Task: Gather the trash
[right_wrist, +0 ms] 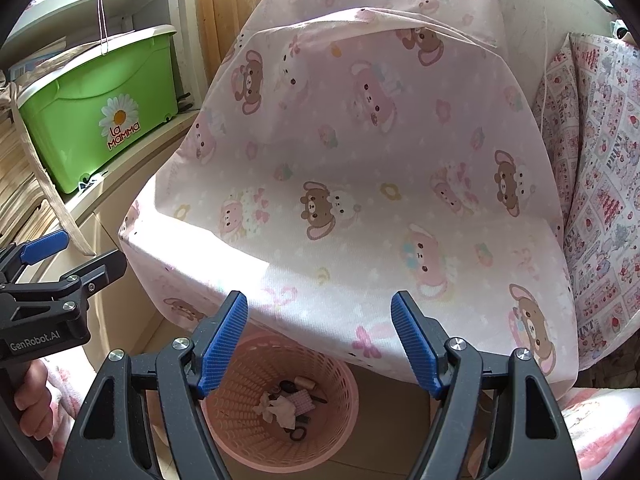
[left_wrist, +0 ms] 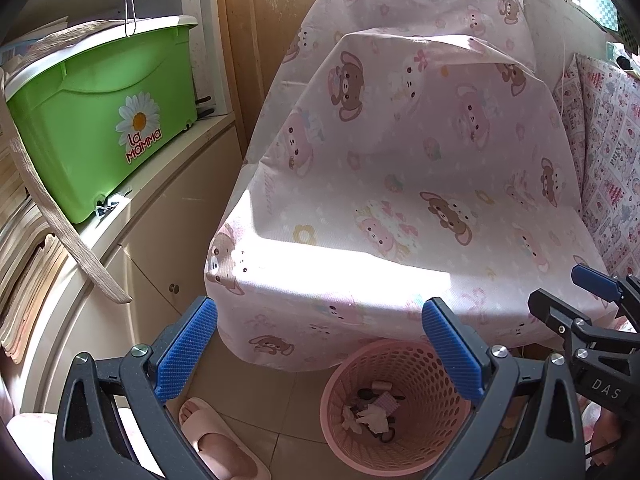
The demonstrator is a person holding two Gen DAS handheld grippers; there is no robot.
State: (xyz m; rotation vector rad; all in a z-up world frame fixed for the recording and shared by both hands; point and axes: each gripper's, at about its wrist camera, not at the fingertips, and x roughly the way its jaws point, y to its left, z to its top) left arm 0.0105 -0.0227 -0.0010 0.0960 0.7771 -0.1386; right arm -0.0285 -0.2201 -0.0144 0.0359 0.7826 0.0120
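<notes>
A pink perforated waste basket (left_wrist: 400,432) stands on the tiled floor under the edge of a table draped in a pink bear-print cloth (left_wrist: 400,184). It holds crumpled tissue and small scraps (left_wrist: 372,412). The basket also shows in the right wrist view (right_wrist: 280,432), with the trash (right_wrist: 286,400) at its bottom. My left gripper (left_wrist: 320,344) is open and empty above the basket. My right gripper (right_wrist: 320,340) is open and empty above it too. Each gripper appears at the edge of the other's view.
A green plastic box (left_wrist: 100,120) sits on a cream cabinet (left_wrist: 160,248) at the left, with stacked papers (left_wrist: 24,272) beside it. A pink slipper (left_wrist: 216,440) lies on the floor left of the basket. A patterned cushion (right_wrist: 600,200) is at the right.
</notes>
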